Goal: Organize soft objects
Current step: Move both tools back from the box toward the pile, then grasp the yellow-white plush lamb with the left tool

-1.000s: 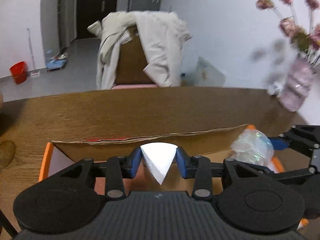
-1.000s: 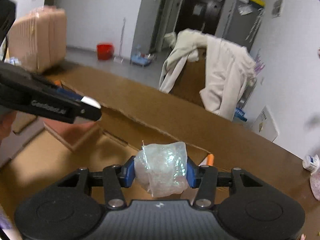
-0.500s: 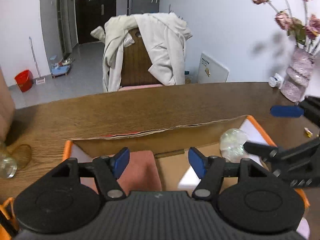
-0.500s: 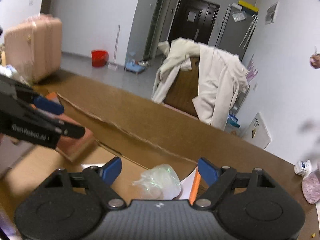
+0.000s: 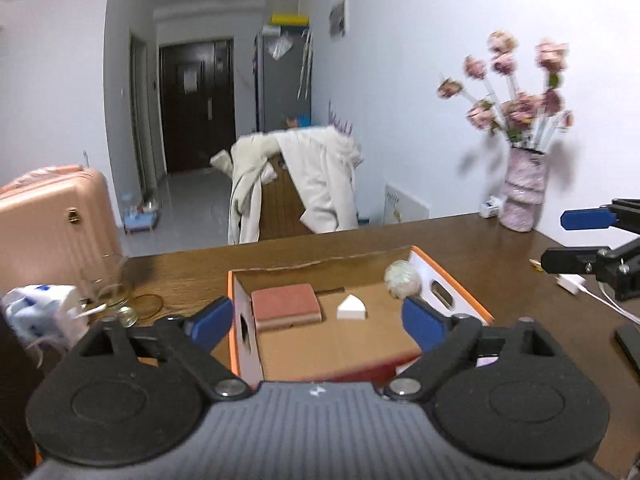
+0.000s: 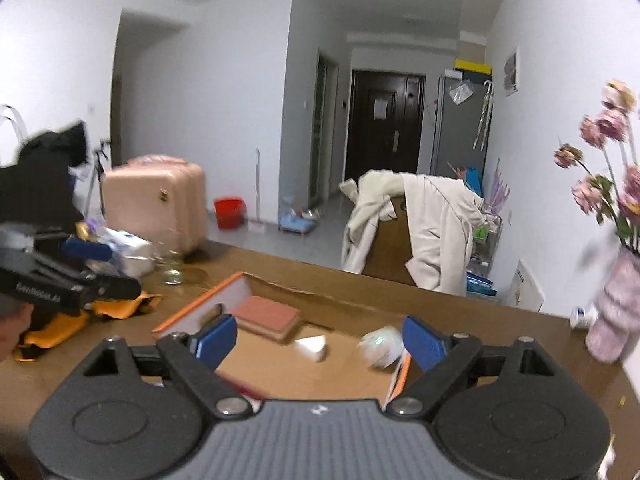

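Cardboard forms the floor of the orange-rimmed open box (image 5: pixel 452 276) standing on the brown wooden bench (image 5: pixel 480 248), and three soft items lie inside it. A brick-red rectangular sponge block (image 5: pixel 286 306) rests flat at the left of the box floor. A small white wedge-shaped foam piece (image 5: pixel 351 308) sits just beside it, toward the middle. A crumpled ball of clear iridescent plastic film (image 5: pixel 402 280) lies at the right, close to the box wall with the handle slot.

Left gripper (image 5: pixel 316 320) — jaws have just been opening and stand wide apart, nothing between them. Right gripper (image 6: pixel 320 340) — likewise, jaws just opened wide and released; the film ball (image 6: pixel 380 346) and white wedge (image 6: pixel 312 347) lie in the box beyond the pads, untouched.

Handling assessment: all three items appear light and compressible. The sponge block should yield under pressure and is best taken across its short sides. The wedge is small and likely to tip or squirt out if pinched on its sloped faces; its flat parallel faces are the safer hold. The film ball is probably slick and springy, so a grip across its widest part seems advisable. None looks fragile.

Remaining soft goods, judged from the left side of the bench, include a white-and-blue plastic-wrapped bundle (image 5: pixel 38 312).
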